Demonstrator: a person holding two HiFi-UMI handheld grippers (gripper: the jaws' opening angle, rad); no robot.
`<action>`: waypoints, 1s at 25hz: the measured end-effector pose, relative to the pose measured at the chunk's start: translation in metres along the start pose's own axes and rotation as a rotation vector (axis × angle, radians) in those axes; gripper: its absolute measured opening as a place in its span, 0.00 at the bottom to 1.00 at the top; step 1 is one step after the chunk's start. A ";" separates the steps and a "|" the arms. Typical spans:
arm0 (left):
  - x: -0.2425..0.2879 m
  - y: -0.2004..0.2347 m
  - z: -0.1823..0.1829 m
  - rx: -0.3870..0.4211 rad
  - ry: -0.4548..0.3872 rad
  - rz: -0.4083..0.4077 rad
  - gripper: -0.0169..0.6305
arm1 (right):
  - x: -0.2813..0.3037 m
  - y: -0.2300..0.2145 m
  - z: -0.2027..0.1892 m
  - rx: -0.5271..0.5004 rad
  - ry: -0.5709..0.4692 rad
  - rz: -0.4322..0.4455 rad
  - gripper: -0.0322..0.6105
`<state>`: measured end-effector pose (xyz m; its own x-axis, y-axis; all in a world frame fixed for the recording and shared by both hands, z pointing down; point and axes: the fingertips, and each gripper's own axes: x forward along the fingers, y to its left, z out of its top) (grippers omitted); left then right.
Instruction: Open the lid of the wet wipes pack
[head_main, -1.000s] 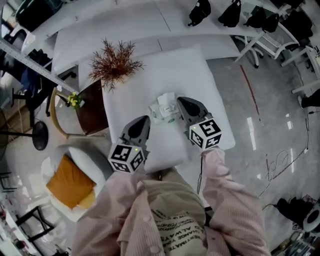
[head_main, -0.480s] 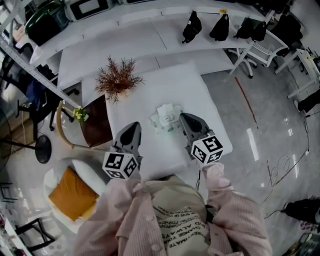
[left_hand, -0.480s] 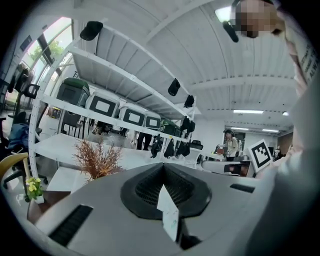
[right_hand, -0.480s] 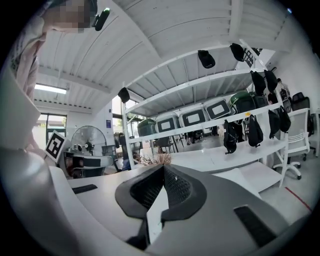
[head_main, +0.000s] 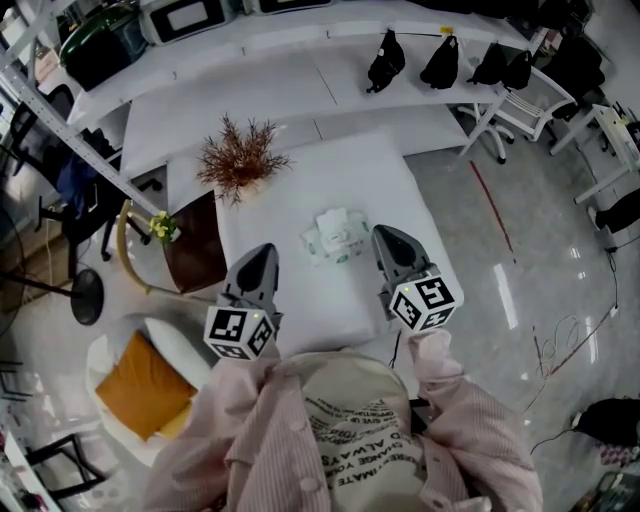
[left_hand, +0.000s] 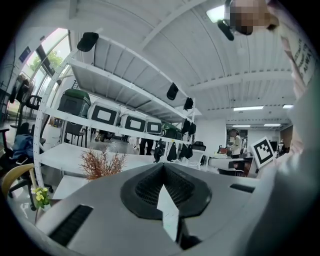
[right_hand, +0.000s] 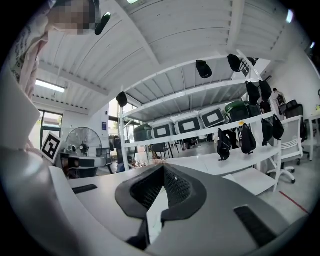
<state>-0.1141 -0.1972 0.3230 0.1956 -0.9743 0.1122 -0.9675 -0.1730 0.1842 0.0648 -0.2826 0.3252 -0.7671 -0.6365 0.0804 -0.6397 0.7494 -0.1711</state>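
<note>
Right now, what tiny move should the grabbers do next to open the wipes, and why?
Probably lower the right gripper toward the wet wipes pack on the white table. Its jaws are shut on nothing, it sits beside the pack without touching, and it is closer than the left gripper.

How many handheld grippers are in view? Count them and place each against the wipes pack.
2. The grey left gripper hangs left of the white-and-green wet wipes pack on the white table; the grey right gripper hangs close by the pack's right side. None seems hidden.
</note>
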 end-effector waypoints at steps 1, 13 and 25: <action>0.000 0.000 0.001 0.005 -0.003 0.000 0.02 | -0.001 0.000 0.001 0.000 -0.003 -0.002 0.05; 0.001 0.005 0.001 0.010 -0.005 0.004 0.02 | -0.005 0.000 0.006 -0.023 -0.014 -0.029 0.05; 0.001 0.011 0.000 0.005 -0.006 0.009 0.02 | -0.006 -0.002 0.007 -0.032 -0.011 -0.057 0.05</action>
<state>-0.1247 -0.2001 0.3253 0.1857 -0.9767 0.1078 -0.9700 -0.1647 0.1787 0.0709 -0.2820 0.3183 -0.7291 -0.6799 0.0782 -0.6834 0.7174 -0.1352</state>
